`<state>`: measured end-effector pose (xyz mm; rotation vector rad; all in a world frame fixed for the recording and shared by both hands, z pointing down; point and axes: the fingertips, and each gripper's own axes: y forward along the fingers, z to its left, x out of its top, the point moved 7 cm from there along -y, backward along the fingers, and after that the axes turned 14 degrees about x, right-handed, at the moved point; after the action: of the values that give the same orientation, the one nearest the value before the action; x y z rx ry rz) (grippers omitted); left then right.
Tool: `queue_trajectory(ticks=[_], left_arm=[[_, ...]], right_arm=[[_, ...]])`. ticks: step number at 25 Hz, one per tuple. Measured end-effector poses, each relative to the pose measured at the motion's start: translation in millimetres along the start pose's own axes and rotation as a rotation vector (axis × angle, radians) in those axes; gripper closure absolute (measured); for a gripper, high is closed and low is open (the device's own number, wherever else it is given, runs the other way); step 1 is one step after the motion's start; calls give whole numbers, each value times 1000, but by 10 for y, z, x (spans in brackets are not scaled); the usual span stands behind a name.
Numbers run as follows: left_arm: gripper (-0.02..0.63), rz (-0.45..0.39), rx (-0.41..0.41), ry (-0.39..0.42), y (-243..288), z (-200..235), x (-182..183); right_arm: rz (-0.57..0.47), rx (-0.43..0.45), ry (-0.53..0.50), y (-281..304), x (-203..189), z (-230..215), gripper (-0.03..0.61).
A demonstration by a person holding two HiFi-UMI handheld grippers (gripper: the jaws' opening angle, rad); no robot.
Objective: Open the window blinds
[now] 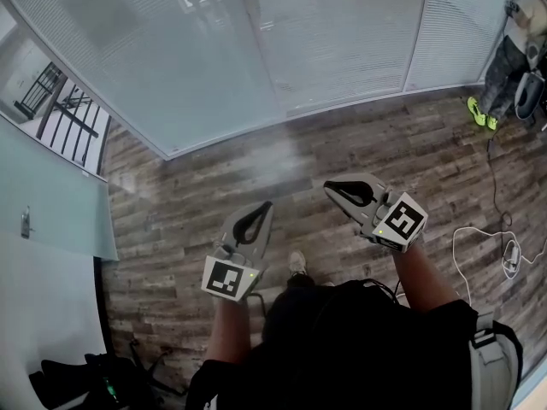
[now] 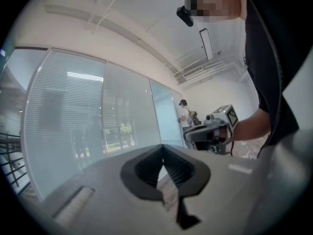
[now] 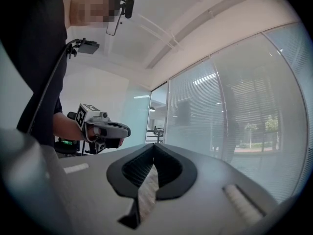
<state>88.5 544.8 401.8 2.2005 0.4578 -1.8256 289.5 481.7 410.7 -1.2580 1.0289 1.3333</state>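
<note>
1. The left gripper (image 1: 265,206) is held level above the wooden floor (image 1: 188,195). Its fingers are pressed together at the tips and nothing is between them.
2. The right gripper (image 1: 330,187) is beside it, apart from it. Its fingers are also fully together and hold nothing.
3. Each gripper carries a cube with a black-and-white square marker; the left one (image 1: 226,278) and the right one (image 1: 403,220) face up to the head camera. These patterns are the only print I can make out.
4. The window blinds (image 1: 342,41) hang along the glass wall in front of the person, well apart from both grippers. The slats seem to be shut, but the glass is hazy.
5. A white cable (image 1: 479,237) lies on the floor to the right, and another person (image 1: 517,54) stands near the far right end of the wall.
</note>
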Motion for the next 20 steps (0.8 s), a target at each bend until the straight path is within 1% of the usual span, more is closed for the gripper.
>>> queue_trajectory(ticks=[4,6,13,17,20], left_arm=[[609,-2,14,-18,103,266,-60],[609,-4,16,-22,183,398,-86],[609,-9,-26,-37,565,794,-203],[609,13,-46,-35,785,1040,-227],[609,-19,-47,-22,897,1275,-303]], right_arm=[[37,3,0,180,-32,-143,574],[34,5,7,279,-30,-222,574],[55,-11,-3,617,-47,-604,574],[67,-54,-13,783,-12,-836,574],[67,-80,-16,926,-8,-969,574]])
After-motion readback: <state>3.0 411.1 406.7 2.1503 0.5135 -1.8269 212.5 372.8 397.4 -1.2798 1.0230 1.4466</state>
